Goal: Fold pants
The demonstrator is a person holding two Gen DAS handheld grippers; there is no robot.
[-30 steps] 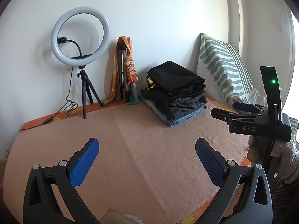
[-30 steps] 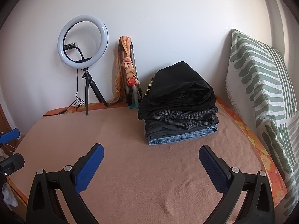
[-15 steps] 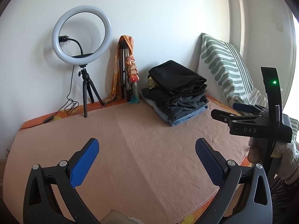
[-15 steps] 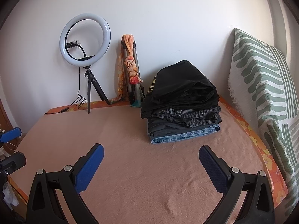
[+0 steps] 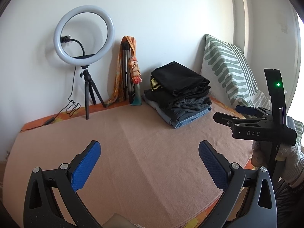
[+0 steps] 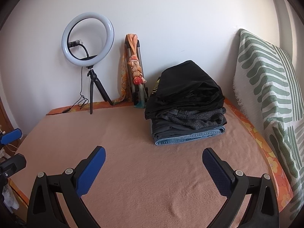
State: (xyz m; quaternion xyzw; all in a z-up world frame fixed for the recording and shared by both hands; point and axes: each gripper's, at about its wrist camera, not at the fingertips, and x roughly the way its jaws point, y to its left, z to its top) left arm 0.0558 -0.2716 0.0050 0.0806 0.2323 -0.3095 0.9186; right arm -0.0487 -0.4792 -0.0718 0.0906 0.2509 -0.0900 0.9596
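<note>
A stack of folded pants rests at the back of a bed covered by a peach blanket: black ones on top, a dark checked pair under them, blue jeans at the bottom. My left gripper hovers open over the blanket's near part, nothing between its blue pads. My right gripper is open too, nearer the stack and apart from it. In the left wrist view the right gripper's body shows at the right, held by a gloved hand.
A ring light on a small tripod stands at the back left, its cable trailing on the bed. A folded tripod with an orange scarf leans on the wall. A green striped pillow stands at the right.
Both views have shifted slightly; the pile sits a touch further right and lower in the right wrist view. Both grippers stay open.
</note>
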